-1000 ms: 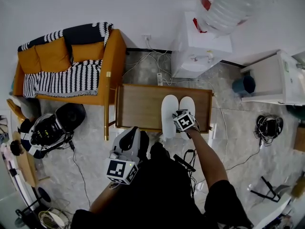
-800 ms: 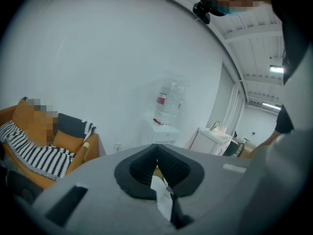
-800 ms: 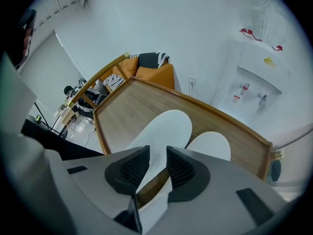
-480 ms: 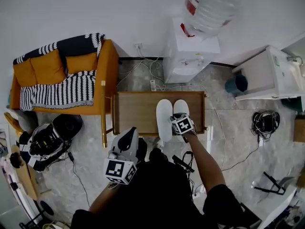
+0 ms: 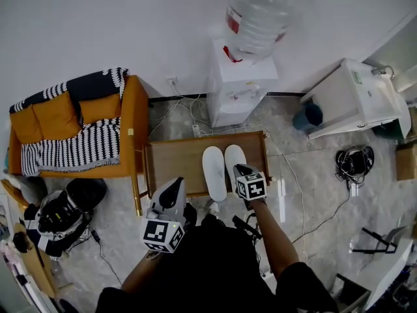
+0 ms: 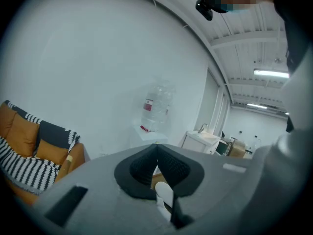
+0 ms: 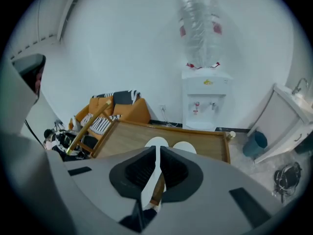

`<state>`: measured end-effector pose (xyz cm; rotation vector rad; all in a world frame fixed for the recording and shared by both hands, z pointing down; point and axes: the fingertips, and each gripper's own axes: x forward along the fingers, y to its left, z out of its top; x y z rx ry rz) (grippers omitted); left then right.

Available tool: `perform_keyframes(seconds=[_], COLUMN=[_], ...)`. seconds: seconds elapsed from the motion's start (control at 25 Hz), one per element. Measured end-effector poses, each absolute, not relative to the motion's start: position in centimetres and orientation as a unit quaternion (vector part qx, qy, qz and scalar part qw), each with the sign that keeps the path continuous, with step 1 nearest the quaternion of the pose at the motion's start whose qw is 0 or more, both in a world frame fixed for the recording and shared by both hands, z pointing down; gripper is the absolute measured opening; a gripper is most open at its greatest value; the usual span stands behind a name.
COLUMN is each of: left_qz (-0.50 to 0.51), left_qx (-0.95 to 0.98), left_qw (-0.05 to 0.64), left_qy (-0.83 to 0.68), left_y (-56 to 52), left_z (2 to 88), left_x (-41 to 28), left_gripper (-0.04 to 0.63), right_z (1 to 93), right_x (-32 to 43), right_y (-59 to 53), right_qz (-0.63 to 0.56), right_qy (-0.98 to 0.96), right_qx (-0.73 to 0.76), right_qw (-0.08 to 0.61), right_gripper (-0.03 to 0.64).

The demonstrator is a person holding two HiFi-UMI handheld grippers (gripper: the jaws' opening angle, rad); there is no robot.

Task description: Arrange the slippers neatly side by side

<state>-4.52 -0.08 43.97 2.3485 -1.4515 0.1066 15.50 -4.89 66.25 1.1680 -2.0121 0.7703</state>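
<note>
Legible text: none. Water bottle, 12 o'clock in the head view: red label, print too small to read. Water dispenser beneath it: small front marks, unreadable. Left gripper and right gripper, 6 o'clock: cubes carry black-and-white square marker patterns, no characters.

The person wears a black top with short sleeves. The left gripper and right gripper have smooth grey shells that taper to a blunt point, and black ribbed pads line the hollow around the jaws. Each gripper carries a white cube printed with black square markers on its faces, set at the end nearest the top.
</note>
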Motion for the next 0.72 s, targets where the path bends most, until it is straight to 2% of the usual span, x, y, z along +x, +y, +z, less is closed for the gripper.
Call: perform_keyframes(seconds=[0.32, 0.72], left_qz=[0.031, 0.032], left_qx=[0.849, 0.853], left_qw=[0.174, 0.163], left_qy=[-0.498, -0.494], left_y=[-0.3, -0.4], left_z=[43.0, 42.5], left_x=[-3.3, -2.4], left_gripper=[0.012, 0.012], right_z=[57.8, 46.7], right_x=[17.5, 13.7], right_y=[-3.2, 0.5], right_qz=[0.274, 0.184], right_qy=[-0.771, -0.821], right_qx=[0.529, 0.530], right_qw=[0.224, 0.108], right_gripper=[0.025, 0.014])
